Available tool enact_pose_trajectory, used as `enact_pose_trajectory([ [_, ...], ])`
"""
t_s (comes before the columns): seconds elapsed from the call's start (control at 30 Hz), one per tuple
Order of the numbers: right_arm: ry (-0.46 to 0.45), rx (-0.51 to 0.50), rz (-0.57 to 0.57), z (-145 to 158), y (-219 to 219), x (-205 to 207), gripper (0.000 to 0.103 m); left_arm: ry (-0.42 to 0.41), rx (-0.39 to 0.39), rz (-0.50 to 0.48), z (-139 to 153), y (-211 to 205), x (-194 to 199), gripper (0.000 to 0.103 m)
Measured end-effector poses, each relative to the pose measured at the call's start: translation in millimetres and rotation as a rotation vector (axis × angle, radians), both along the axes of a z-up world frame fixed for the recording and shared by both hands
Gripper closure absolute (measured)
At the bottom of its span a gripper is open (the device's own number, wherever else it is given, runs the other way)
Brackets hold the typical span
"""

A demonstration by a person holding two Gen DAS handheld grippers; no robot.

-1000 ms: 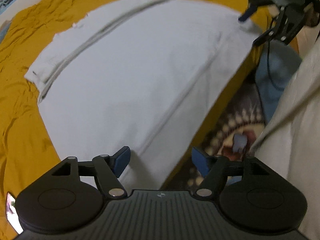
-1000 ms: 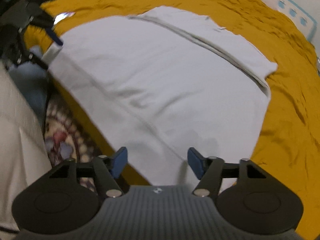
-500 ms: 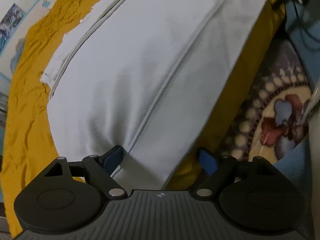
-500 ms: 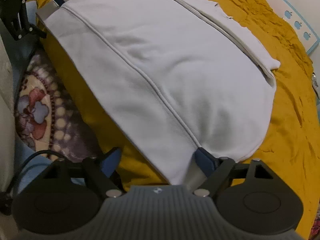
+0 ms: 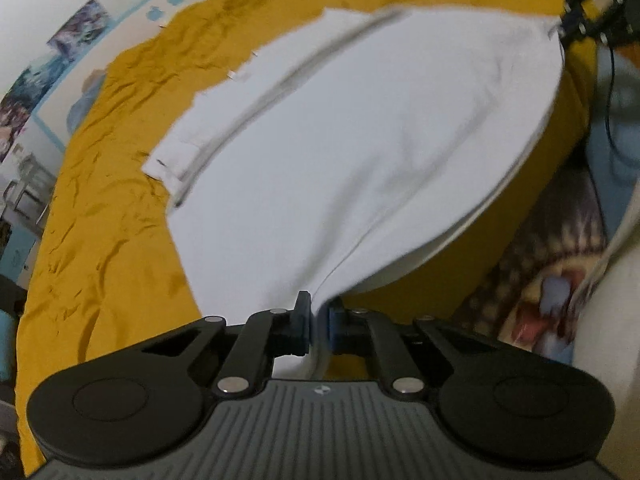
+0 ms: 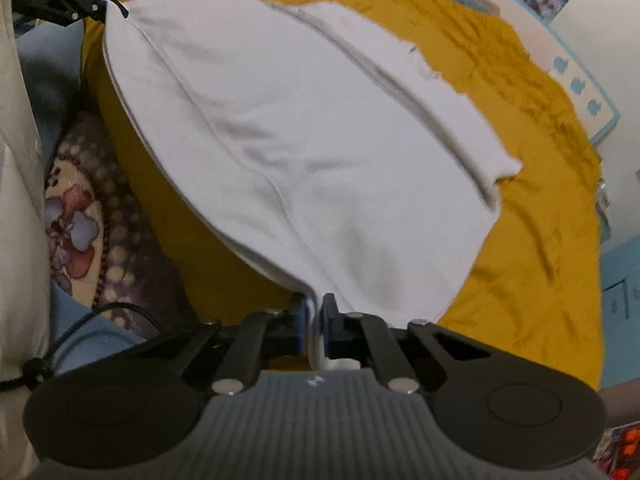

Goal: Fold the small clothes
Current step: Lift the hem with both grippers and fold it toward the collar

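Note:
A white garment (image 5: 340, 152) lies spread on a mustard-yellow bedsheet (image 5: 112, 208), its near edge hanging over the bed's side. My left gripper (image 5: 319, 320) is shut on the garment's near corner. My right gripper (image 6: 315, 320) is shut on the opposite near corner of the same garment (image 6: 304, 140). Each gripper shows in the other's view, pinching the far corner: the right one (image 5: 568, 28) at the top right of the left wrist view, the left one (image 6: 112, 4) at the top left of the right wrist view. The near edge is lifted slightly between both grippers.
A floral patterned blanket (image 6: 76, 216) and pale blue fabric (image 5: 616, 120) lie below the bed's edge on the person's side. A wall with posters (image 5: 76, 28) bounds the far side of the bed. A black cable (image 5: 608, 92) hangs near the right gripper.
Both grippers closed on the garment's near corners, having been open around them half a second ago. The near edge has lifted off the bed's side.

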State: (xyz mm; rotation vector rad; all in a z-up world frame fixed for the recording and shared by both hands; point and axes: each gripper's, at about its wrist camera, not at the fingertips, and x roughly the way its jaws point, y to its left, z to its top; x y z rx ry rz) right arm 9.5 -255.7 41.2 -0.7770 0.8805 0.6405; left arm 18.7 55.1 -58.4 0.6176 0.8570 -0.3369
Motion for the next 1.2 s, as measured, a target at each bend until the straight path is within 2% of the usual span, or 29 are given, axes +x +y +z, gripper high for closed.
enact_pose_trajectory([
  [0.17,-0.081,0.048,-0.017,40.5,-3.6,9.3,0.103,-0.074,-0.118,0.071,38.3,13.7,15.5,0.095],
  [0.37,-0.243,0.097,-0.055,91.8,-0.2,39.8,0.103,-0.175,-0.222,0.134,89.0,27.3,55.3,0.095],
  [0.63,-0.45,0.089,-0.057,144.0,19.8,108.3,0.103,-0.325,-0.211,0.179,133.0,28.7,132.9,0.095],
  [0.9,-0.565,0.109,-0.113,169.1,35.0,217.7,0.103,-0.434,-0.181,0.22,142.8,26.0,224.5,0.095],
  [1.03,-0.572,0.119,-0.138,160.8,42.4,282.9,0.103,-0.413,-0.185,0.253,130.2,28.5,276.3,0.095],
  [1.2,-0.5,0.128,-0.167,119.8,49.7,365.6,0.103,-0.334,-0.192,0.294,92.8,37.0,332.0,0.095],
])
